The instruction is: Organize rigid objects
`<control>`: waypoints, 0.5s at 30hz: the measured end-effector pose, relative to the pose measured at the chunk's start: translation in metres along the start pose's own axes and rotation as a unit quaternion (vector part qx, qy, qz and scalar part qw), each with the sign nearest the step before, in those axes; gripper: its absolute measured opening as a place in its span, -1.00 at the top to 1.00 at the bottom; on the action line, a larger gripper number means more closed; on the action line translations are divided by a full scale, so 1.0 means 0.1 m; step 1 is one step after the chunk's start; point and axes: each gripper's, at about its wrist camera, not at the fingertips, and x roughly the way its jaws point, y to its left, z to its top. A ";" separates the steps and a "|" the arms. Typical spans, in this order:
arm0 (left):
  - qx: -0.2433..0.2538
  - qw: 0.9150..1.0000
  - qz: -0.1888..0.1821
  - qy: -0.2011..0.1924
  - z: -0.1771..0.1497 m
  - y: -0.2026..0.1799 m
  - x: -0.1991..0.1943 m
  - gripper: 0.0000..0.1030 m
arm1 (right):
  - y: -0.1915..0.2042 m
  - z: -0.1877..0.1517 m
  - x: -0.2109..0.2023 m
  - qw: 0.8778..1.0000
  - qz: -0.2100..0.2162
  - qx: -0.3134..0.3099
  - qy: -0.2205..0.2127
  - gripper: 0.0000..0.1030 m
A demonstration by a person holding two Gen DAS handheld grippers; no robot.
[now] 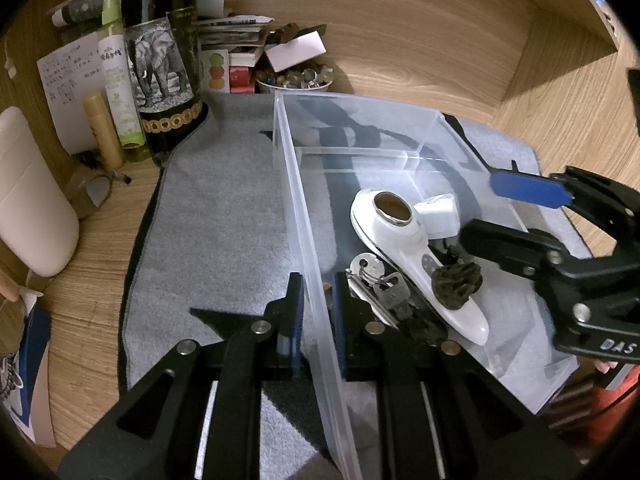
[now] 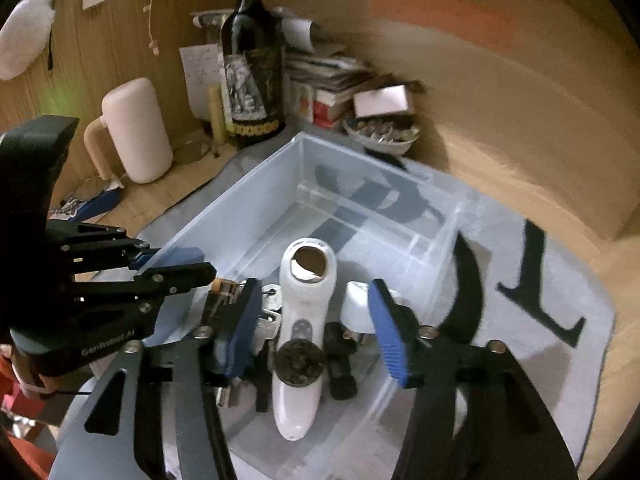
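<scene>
Holding the clear plastic bin point(image 1: 308, 216) steady is the work of the left tongs point(image 1: 318, 312), and it is done well only when the wall is kept pinched without bending it. The two blue pads are set one on each side of the left wall of the bin, near its front corner, and the gap between them is narrow; the wall appears to be gripped, although firm contact of both pads cannot be confirmed.

The right tongs point(image 2: 314, 328) are held wide open above the front part of the bin, and nothing is held between them. It is judged that an object was either just released or is about to be taken; this cannot be told. If a grasp is intended, the tongs should be lowered straight and closed slowly on the narrow body, because the smooth white shell can slip.

The white handheld device point(image 2: 304, 320) lies directly between the open pads, along the line of the fingers, with its round head pointing away. A dark round object point(image 2: 298, 364) rests on its handle. A bunch of keys point(image 1: 374, 280) lies just beside it, near the gripped wall, and a small white box point(image 1: 440, 216) is touching its head side. The rear compartment, behind the divider, holds nothing visible. The bin stands on a grey mat point(image 1: 224, 208) on the wooden counter point(image 1: 420, 40).
</scene>
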 end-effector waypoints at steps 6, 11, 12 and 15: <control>0.016 1.000 0.017 -0.008 -0.01 -0.06 -0.04 0.57 | -0.05 -0.07 -0.19 0.999 -0.011 0.022 -0.026 -0.37; 0.029 0.998 0.039 -0.045 -0.04 -0.12 -0.22 -0.11 | -0.05 -0.17 -0.34 0.998 -0.033 0.034 -0.050 -0.59; 0.033 0.997 0.042 -0.052 -0.04 -0.14 -0.26 -0.13 | -0.05 -0.19 -0.37 0.997 -0.037 0.036 -0.055 -0.61; 0.043 0.995 0.048 -0.076 -0.04 -0.20 -0.40 -0.21 | -0.05 -0.24 -0.48 0.995 -0.051 0.041 -0.071 -0.62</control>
